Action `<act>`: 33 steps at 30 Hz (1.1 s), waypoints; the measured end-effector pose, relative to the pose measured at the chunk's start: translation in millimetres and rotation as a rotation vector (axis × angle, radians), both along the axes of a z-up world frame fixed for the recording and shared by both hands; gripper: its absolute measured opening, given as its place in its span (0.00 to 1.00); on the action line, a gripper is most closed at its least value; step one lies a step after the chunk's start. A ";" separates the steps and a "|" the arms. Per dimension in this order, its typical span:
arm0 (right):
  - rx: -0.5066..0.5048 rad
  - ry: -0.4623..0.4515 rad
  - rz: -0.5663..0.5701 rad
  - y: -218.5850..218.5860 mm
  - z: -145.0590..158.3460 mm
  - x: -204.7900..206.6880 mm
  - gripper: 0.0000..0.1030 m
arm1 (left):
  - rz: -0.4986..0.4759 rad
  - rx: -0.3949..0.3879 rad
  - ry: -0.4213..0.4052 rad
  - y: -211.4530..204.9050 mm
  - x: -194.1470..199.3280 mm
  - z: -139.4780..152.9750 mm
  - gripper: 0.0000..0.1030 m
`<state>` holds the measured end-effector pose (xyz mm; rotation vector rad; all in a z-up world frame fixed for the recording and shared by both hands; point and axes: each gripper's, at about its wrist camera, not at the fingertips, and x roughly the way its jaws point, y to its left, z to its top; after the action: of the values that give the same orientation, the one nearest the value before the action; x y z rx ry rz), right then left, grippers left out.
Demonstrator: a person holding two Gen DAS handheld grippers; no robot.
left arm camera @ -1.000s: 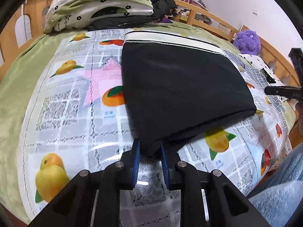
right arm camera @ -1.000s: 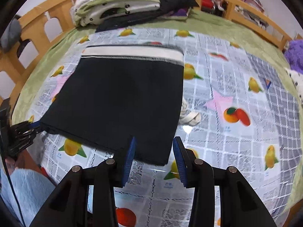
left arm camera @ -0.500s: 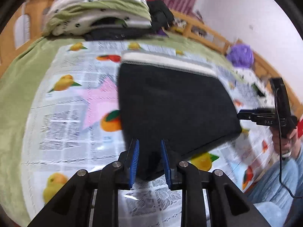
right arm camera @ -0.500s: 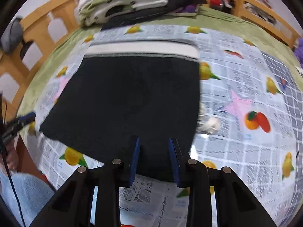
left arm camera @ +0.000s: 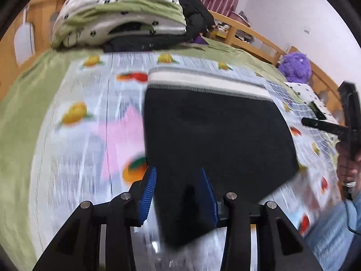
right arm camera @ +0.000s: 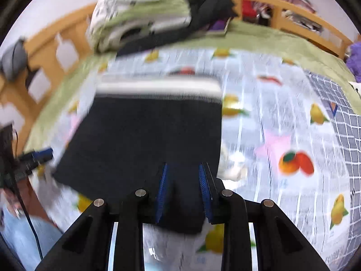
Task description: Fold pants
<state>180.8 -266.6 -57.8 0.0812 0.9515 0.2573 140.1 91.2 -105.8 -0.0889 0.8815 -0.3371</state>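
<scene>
Black pants (left arm camera: 216, 135): one pair, folded flat, white waistband at the far end.
Grippers: two, left gripper (left arm camera: 178, 194) and right gripper (right arm camera: 183, 192).
Blue finger pads: two on each gripper.
Fruit-print cover (left arm camera: 74, 149): one.
Folded bedding pile (left arm camera: 119, 15): one, far left.
Purple plush toy (left arm camera: 294, 66): one, far right.
Pink stars on the cover: two, one in each view.

A bed (left arm camera: 20, 117) carries a fruit-print sheet (left arm camera: 74, 149), black pants (left arm camera: 214, 135) and, seemingly, folded bedding (left arm camera: 117, 15).

Black pants (left arm camera: 212, 140), folded into a flat rectangle, lie on the fruit-print cloth, their white waistband toward twelve o'clock.
</scene>
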 end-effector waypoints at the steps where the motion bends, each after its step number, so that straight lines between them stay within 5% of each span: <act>1: 0.007 -0.012 -0.013 2.8 4.6 10.8 0.28 | -0.005 -0.004 -0.010 -5.4 10.1 3.4 0.37; 5: -0.028 -0.053 -0.042 17.4 7.7 55.8 0.28 | -0.022 -0.031 -0.043 -34.1 54.9 16.3 0.38; 7: -0.072 -0.086 -0.042 27.9 1.2 72.5 0.28 | -0.029 -0.019 -0.073 -49.6 74.6 19.7 0.48; 12: -0.124 -0.091 -0.059 30.6 -42.7 108.9 0.28 | 0.003 0.143 -0.154 -83.0 125.2 2.2 0.49; 14: -0.182 -0.118 -0.049 33.2 -62.3 115.0 0.26 | 0.057 0.206 -0.126 -84.6 145.4 -15.2 0.49; 16: -0.248 -0.168 -0.039 42.5 -65.4 114.7 0.25 | 0.096 0.176 -0.039 -77.8 163.2 -35.9 0.51; 22: -0.248 -0.165 -0.042 42.8 -64.9 120.7 0.26 | 0.091 0.123 -0.025 -68.1 152.7 -29.8 0.51; 26: -0.120 -0.080 -0.043 23.7 -54.3 106.2 0.34 | -0.001 0.066 0.034 -60.7 121.5 -27.2 0.55; 33: -0.167 0.053 0.016 37.0 -55.0 54.9 0.36 | -0.012 0.057 0.148 -46.9 59.5 -35.1 0.55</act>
<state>235.7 -229.6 -112.9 -0.0734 1.0228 0.1900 199.5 44.3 -140.9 -0.0568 1.0376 -0.3193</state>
